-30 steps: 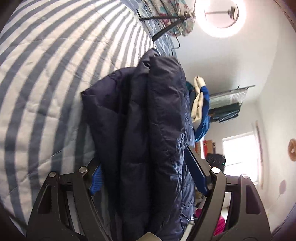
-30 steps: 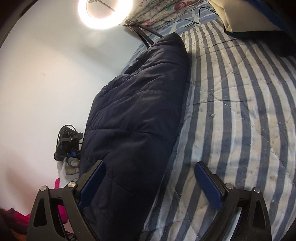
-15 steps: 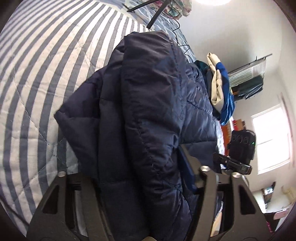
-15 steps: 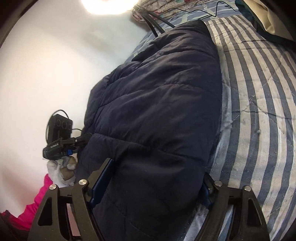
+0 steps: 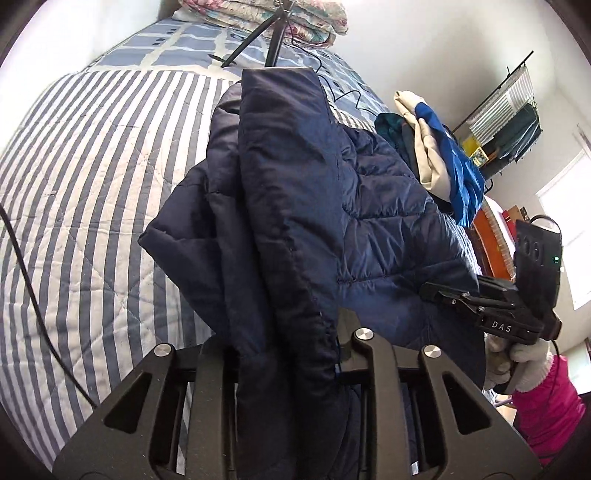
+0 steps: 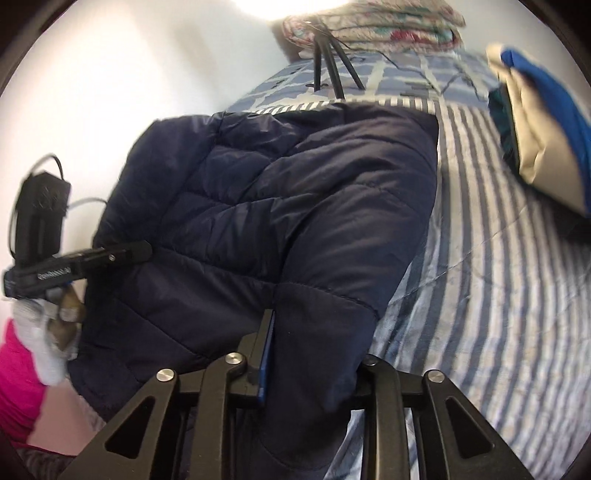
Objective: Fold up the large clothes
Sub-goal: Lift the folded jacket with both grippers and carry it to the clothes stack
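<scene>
Navy quilted jacket [image 5: 295, 206], bunched, near bed [image 5: 92, 184] edge. Left tool [image 5: 284, 354] and right tool [image 6: 314, 354]: jaws just closed, each clamped on jacket fabric.

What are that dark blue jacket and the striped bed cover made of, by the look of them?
The navy jacket looks like thin, slightly shiny synthetic shell over padding: stitched puffy panels. The striped bed cover looks like matte woven cotton, quilted in diamond stitching, though the fibre can't be confirmed.

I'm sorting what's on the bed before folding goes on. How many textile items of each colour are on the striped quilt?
Navy quilted puffer jacket, clamped by left gripper and right gripper: 1
Beige and blue folded clothes pile: 1
Floral folded blanket: 1
Total: 3
</scene>
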The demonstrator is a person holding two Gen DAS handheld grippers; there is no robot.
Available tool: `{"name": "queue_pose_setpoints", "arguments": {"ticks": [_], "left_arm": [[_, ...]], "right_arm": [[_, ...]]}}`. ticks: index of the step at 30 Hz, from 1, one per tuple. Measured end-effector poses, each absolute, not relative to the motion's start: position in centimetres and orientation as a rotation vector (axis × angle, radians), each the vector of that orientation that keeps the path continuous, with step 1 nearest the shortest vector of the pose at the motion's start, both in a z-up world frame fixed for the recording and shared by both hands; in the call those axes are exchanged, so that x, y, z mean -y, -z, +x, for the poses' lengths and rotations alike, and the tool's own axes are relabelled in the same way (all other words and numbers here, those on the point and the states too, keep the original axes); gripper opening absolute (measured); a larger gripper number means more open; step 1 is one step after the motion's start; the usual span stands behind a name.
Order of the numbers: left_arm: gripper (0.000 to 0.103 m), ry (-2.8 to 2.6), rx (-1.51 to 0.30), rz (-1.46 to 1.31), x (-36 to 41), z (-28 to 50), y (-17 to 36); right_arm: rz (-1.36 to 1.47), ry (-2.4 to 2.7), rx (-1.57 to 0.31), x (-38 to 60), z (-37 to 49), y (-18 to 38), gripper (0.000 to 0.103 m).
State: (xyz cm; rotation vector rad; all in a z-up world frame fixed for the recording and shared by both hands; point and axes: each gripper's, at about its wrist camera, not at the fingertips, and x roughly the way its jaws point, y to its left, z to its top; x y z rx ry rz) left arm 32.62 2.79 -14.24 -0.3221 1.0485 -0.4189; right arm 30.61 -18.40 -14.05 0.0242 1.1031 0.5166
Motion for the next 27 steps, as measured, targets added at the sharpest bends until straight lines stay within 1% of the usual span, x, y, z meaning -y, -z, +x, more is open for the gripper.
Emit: {"name": "queue_pose_setpoints", "arguments": {"ticks": [5,7,14,20,27], "left_arm": [[0.022,0.422,-1.047,-0.309,-1.9,31.1,13.3],[0.022,0.429,-1.043,-0.298,-1.1,30.7,12.6],[0.022,0.470,-1.002,-0.250,1.6,29.3,9.3],[0.022,0.510,-0.957,-0.211,5.1,29.3,6.4],[0.022,0.564,-0.925,-0.161,10.2,30.6,3.9]], "right_arm": [[-0.074,-0.474,-1.087,17.2,28.8,11.7,0.021],[-0.106,-0.463,-1.076,19.5,28.0,11.1,0.020],[-0.187,-0.421,-1.018,21.6,25.5,7.8,0.019],[-0.236,-0.363,-0.966,23.4,24.7,5.5,0.019],[-0.241,-0.292,-0.934,28.0,24.5,2.4,0.019]]}}
